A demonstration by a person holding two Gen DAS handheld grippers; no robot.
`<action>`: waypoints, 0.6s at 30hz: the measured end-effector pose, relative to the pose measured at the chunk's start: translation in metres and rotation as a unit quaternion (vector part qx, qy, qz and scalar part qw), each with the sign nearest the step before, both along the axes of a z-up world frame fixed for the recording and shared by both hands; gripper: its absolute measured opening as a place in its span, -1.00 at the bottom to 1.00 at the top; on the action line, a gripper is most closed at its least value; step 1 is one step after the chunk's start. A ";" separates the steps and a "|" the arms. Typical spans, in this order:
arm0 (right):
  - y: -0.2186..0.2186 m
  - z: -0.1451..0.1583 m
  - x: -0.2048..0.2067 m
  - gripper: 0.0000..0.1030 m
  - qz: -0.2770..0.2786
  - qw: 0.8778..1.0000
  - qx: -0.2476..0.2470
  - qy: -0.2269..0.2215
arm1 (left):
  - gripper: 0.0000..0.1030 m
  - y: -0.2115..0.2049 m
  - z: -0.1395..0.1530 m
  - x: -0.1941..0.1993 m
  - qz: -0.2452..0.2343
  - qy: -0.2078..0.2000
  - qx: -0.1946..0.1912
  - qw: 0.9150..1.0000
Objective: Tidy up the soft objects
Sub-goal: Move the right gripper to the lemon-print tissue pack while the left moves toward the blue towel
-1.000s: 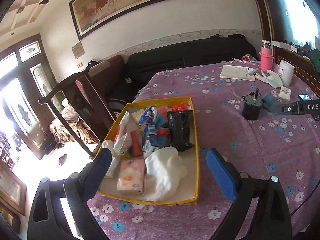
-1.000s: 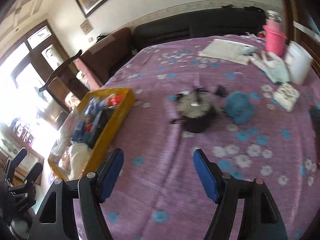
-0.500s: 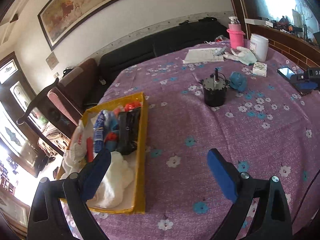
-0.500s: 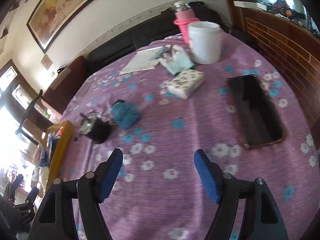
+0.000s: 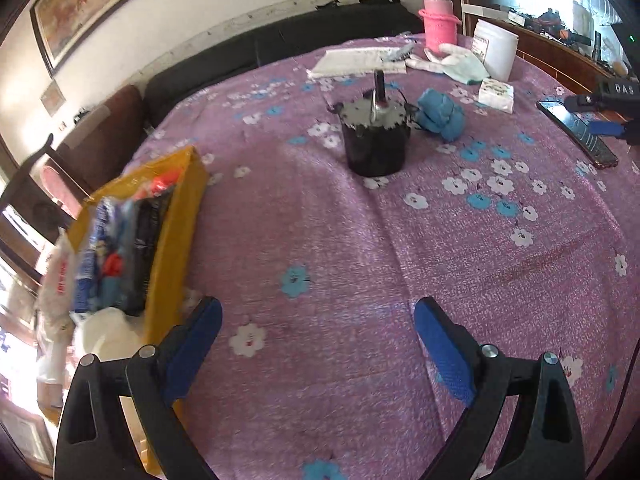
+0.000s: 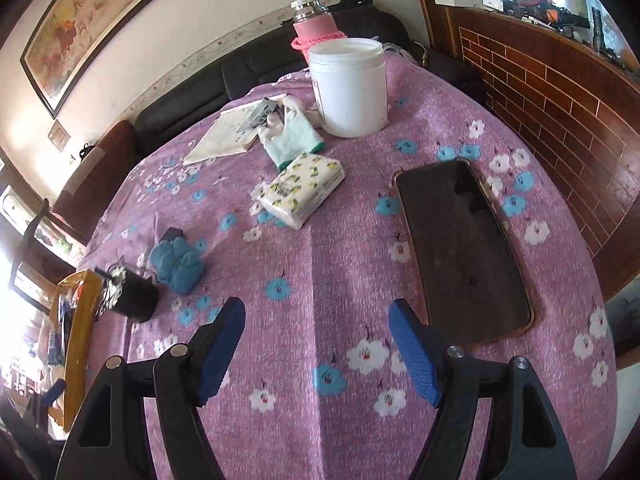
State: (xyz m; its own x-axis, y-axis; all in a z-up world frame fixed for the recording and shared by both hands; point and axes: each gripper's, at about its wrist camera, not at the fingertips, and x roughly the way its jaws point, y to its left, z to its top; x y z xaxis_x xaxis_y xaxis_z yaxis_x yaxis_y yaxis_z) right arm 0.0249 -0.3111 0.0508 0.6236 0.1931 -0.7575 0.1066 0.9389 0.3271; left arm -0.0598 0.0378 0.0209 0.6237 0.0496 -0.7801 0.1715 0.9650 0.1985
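In the left wrist view, the left claw (image 5: pixel 316 340) hangs over the purple flowered table (image 5: pixel 360 248) with its blue pads spread wide and nothing between them. Just to its left sits the yellow tray (image 5: pixel 176 216), packed with packets and a white cloth (image 5: pixel 106 332) at its near end. Ahead of the claw and well apart from it stands a black pot (image 5: pixel 376 140), with a blue cloth ball (image 5: pixel 440 118) touching or just beside its right side. Farther ahead lie a glove (image 5: pixel 456 62), a tissue pack (image 5: pixel 496 94), a white jar (image 5: pixel 496 50) and a pink bottle (image 5: pixel 439 20); the right claw (image 5: pixel 608 120) shows at the far right edge above a phone (image 5: pixel 576 132). In the right wrist view, the right claw (image 6: pixel 316 344) is likewise wide open and empty above the table (image 6: pixel 320 264). The phone (image 6: pixel 464 248) lies just ahead to its right. The tissue pack (image 6: pixel 302 190) is ahead, the glove (image 6: pixel 290 136) and jar (image 6: pixel 348 86) beyond it. The cloth ball (image 6: pixel 178 266) lies ahead to the left, near the pot (image 6: pixel 132 294), and the tray (image 6: pixel 76 344) is at the far left.
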 end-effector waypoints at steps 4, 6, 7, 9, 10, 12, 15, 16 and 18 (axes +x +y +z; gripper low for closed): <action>0.003 0.009 0.026 0.51 -0.008 1.000 -0.024 0.001 | 0.88 0.007 -0.018 0.014 0.005 0.044 -0.044 0.998; 0.007 0.012 0.041 0.51 -0.010 0.999 -0.034 0.003 | 0.88 0.013 -0.019 0.017 0.009 0.049 -0.068 0.996; 0.009 0.013 0.050 0.51 -0.011 0.999 -0.038 0.007 | 0.89 0.015 -0.021 0.019 0.011 0.057 -0.079 0.995; 0.014 0.014 0.069 0.51 -0.017 0.999 -0.039 0.016 | 0.97 0.021 -0.023 0.020 0.011 0.063 -0.103 0.993; 0.019 0.014 0.078 0.51 -0.017 0.999 -0.040 0.017 | 1.00 0.021 -0.023 0.020 0.008 0.063 -0.109 0.992; 0.035 0.014 0.092 0.51 -0.003 0.999 -0.042 0.017 | 1.00 0.021 -0.024 0.020 0.008 0.062 -0.109 0.992; 0.076 0.012 0.106 0.51 0.038 0.998 -0.052 0.019 | 1.00 0.018 -0.024 0.021 0.008 0.065 -0.095 0.993; 0.089 0.010 0.110 0.51 0.051 0.997 -0.058 0.023 | 1.00 0.016 -0.024 0.021 0.008 0.065 -0.089 0.994; 0.118 0.003 0.118 0.50 0.082 0.994 -0.066 0.033 | 1.00 0.017 -0.024 0.022 0.008 0.065 -0.092 0.994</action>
State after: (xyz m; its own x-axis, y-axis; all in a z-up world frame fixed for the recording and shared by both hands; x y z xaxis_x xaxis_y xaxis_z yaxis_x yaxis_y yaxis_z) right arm 0.1434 -0.1930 0.0537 0.5403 0.1835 -0.8212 -0.0339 0.9799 0.1967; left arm -0.0381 0.0551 -0.0029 0.5173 -0.0930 -0.8508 0.1692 0.9856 -0.0048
